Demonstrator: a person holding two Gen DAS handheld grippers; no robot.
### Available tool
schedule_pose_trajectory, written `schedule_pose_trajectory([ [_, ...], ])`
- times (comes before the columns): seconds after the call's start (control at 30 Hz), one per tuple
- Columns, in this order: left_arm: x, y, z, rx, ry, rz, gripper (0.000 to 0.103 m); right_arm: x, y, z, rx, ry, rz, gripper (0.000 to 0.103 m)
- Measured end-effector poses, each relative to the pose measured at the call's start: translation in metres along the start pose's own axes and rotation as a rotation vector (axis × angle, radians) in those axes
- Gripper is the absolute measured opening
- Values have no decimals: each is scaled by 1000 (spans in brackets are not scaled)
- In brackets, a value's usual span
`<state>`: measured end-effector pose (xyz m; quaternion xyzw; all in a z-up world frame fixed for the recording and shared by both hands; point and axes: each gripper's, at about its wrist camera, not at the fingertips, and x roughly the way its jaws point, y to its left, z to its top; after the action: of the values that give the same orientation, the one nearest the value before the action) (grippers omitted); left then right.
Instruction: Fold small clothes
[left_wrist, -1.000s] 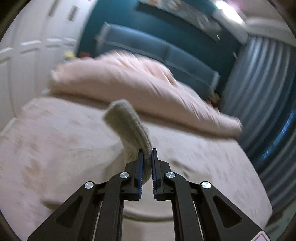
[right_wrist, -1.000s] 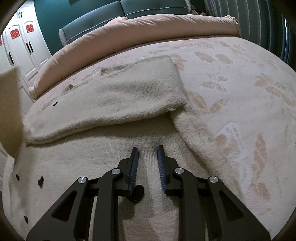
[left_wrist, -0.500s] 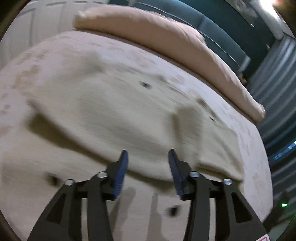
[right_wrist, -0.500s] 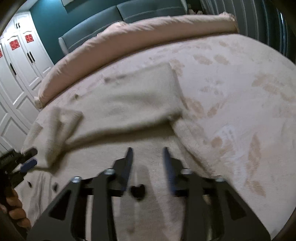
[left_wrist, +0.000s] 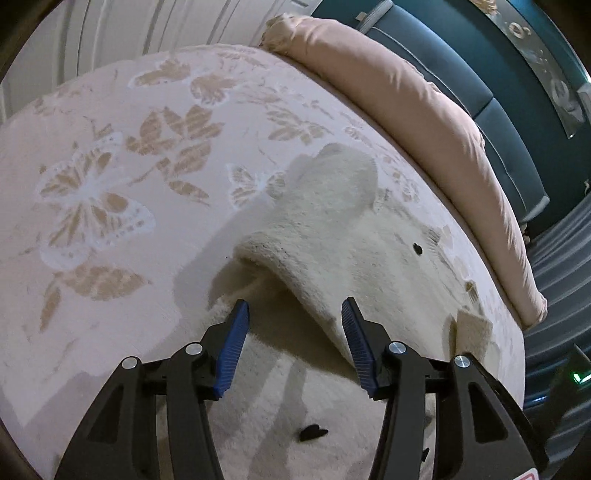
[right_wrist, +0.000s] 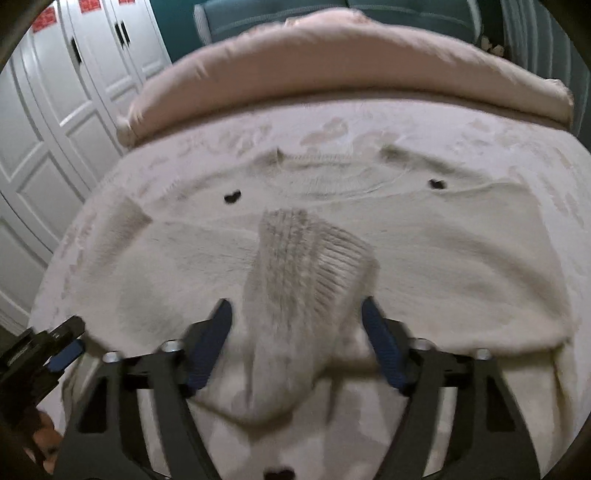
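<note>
Cream fuzzy knit sweater (right_wrist: 461, 266) with small black heart-shaped spots lies spread flat on the pink bedspread with pale butterfly and leaf patterns (left_wrist: 110, 192), its neckline toward the rolled pink duvet (right_wrist: 332, 70) at the far side of the bed. One ribbed-cuffed sleeve (right_wrist: 306, 280) is folded in across the chest, the cuff pointing toward the collar. In the left wrist view another fold of the sweater arches up as a raised edge with a dark hollow beneath it.

Black left gripper with blue pads (left_wrist: 293, 343) hovers just above that raised fold, jaws released and apart, nothing pinched between them. Black right gripper with blue pads (right_wrist: 295, 347) straddles the folded sleeve; its jaws are closing, the sleeve lies between them, but the pads stand clear of the knit on both sides. The left gripper also shows at the lower left edge of the right wrist view, near the sweater's side hem.

Open bedspread lies to the left of the sweater and beyond its right shoulder. The bed's left edge drops toward white panelled wardrobe doors (right_wrist: 55, 110); a teal padded headboard (left_wrist: 480, 81) stands behind the duvet.

Red labels on the upper wardrobe doors are too blurred to read.
</note>
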<state>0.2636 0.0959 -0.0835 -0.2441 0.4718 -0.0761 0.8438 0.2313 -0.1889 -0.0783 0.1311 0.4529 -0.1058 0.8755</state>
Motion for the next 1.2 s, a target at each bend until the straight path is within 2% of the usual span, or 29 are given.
schedule_pose_trajectory([
  [0.03,0,0,1,-2,3,-4,50,0,-1,5,2,8,-1,20],
  [0.07,-1,0,3,2,-1,-11,50,-8,-5,9,17,-12,30,11],
  [0.13,-5,-2,7,15,-17,-26,50,-44,-22,18,77,-131,134,11],
  [0.23,-5,-5,9,31,-30,-37,50,-95,-84,17,252,-306,274,12],
  [0.27,-1,-4,9,28,-21,-34,50,-92,-104,12,294,-302,255,13],
  [0.3,6,-3,8,18,-4,-24,50,-79,-121,7,323,-255,217,14],
  [0.33,11,-3,7,8,8,-22,50,-48,-143,-3,352,-132,148,14],
  [0.37,17,-2,4,-11,21,-21,50,-29,-156,-12,373,-52,86,14],
  [0.4,20,-2,3,-23,24,-24,50,-16,-168,-23,397,0,61,13],
  [0.43,19,-4,1,-30,18,-33,50,-15,-175,-29,411,-6,98,9],
  [0.5,17,-7,0,-28,11,-41,50,-28,-182,-35,434,-59,150,16],
  [0.57,18,-12,-1,-20,8,-42,50,-35,-184,-32,439,-84,162,36],
  [0.63,21,-13,1,-35,16,-42,50,-36,-182,-25,435,-94,170,43],
  [0.73,23,-13,6,-92,22,-61,50,-24,-172,-9,427,-72,203,49],
  [0.87,28,-13,13,-126,25,-66,50,-1,-151,3,372,-22,185,50],
  [0.9,32,-12,14,-131,40,-52,50,4,-146,6,363,-12,168,49],
  [0.97,38,-11,17,-138,59,-41,30,10,-133,15,326,8,183,7],
  [1.0,37,-12,20,-134,60,-53,10,3,-130,20,322,-9,204,7],
  [1.03,34,-13,22,-127,53,-63,6,-15,-127,25,320,-83,249,6],
  [1.13,13,-24,29,-73,-17,-116,6,-87,-131,30,310,-321,340,6],
  [1.2,12,-32,28,-25,-23,-134,6,-97,-145,20,324,-365,291,6],
])
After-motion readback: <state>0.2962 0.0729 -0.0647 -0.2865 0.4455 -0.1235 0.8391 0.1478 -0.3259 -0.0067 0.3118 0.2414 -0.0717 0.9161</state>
